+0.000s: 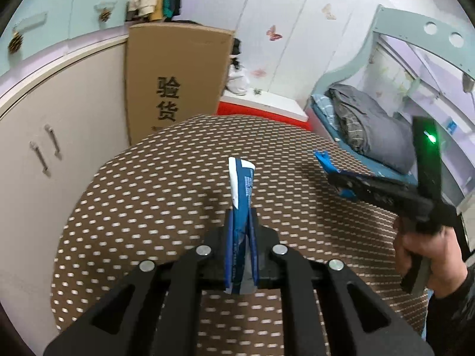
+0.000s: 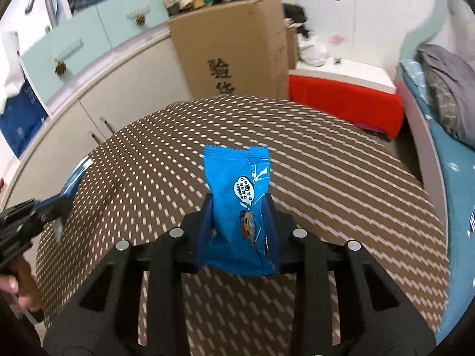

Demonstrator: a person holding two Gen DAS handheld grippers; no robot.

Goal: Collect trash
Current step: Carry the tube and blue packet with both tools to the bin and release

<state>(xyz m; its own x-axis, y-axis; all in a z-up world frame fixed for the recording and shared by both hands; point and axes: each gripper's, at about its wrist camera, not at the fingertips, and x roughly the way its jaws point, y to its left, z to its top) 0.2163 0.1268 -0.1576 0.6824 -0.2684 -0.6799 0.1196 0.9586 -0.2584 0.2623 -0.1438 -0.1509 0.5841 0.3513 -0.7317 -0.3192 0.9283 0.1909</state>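
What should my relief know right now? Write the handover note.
Left tool: shut on a flat blue-and-white wrapper, held clear of the table.
Right tool: shut on a blue snack packet, also off the table.
Round table with dotted brown cloth: no other trash shows on the visible part.
Done: both pieces picked up.
Left: drop both into a bin; none is in view.
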